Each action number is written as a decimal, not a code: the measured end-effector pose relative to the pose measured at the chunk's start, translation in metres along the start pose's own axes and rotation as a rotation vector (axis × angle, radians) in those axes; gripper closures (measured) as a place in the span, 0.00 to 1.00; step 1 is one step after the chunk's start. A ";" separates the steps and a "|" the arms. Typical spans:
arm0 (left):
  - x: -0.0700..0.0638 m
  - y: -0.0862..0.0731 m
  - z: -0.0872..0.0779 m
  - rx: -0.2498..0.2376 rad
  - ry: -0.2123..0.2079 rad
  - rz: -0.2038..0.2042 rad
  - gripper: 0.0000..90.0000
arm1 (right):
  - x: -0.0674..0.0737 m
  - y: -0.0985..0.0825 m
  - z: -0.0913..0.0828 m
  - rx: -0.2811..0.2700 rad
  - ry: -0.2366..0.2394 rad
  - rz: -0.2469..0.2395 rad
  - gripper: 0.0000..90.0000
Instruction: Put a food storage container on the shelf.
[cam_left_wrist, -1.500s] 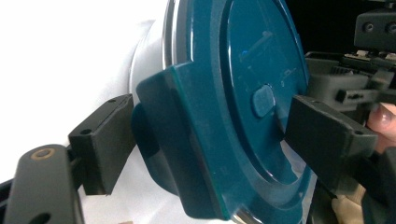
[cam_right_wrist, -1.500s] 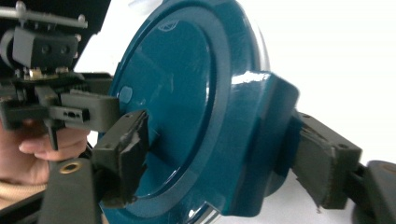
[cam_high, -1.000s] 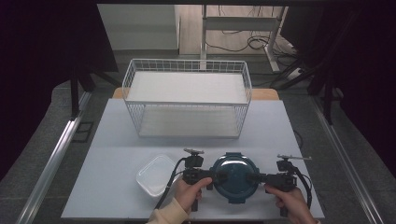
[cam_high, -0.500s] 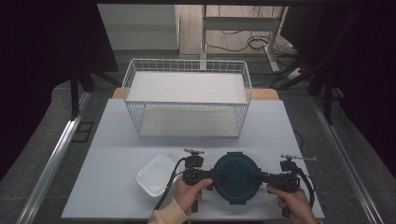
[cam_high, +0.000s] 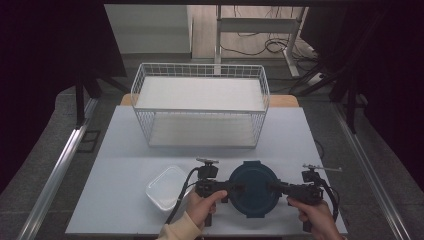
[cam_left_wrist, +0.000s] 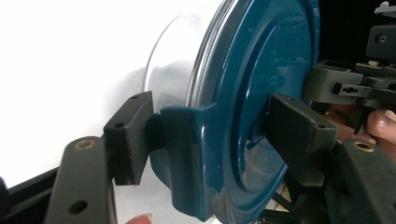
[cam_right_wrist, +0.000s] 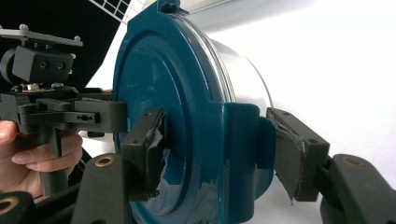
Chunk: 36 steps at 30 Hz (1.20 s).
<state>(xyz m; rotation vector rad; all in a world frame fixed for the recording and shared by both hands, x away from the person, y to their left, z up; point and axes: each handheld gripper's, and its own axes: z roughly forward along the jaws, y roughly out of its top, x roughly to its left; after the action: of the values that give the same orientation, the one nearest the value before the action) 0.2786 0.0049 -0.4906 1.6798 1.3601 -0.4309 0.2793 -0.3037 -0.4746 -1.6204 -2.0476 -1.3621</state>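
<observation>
While the square clear tub (cam_high: 166, 188) sits unused at left, the left gripper (cam_high: 239, 188) and right gripper (cam_high: 272, 186) flank the round container (cam_left_wrist: 182, 70) near the table's (cam_high: 125, 150) front edge. Both have been closing: each pinches 1 latch tab of the blue lid (cam_high: 253, 188) between its pads, presumably to snap it down. Contents hidden; wire basket (cam_high: 200, 112) stands behind.

Both black grippers, left gripper (cam_high: 235, 188) and right gripper (cam_high: 272, 187), trail black cables; one sleeve (cam_high: 181, 231) is cream.
</observation>
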 end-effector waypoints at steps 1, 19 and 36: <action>-0.001 0.001 -0.001 -0.003 0.001 -0.001 0.37 | 0.001 0.001 -0.001 -0.002 0.000 -0.002 0.44; -0.035 0.027 -0.058 -0.059 -0.001 0.029 0.37 | 0.059 0.039 -0.019 -0.036 0.009 -0.090 0.44; -0.041 0.076 -0.122 -0.140 0.035 0.049 0.38 | 0.110 0.107 0.002 -0.033 0.062 -0.165 0.45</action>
<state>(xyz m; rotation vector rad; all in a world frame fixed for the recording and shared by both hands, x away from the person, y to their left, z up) 0.3021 0.0802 -0.3632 1.6077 1.3404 -0.2727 0.3285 -0.2313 -0.3483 -1.4289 -2.1750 -1.4866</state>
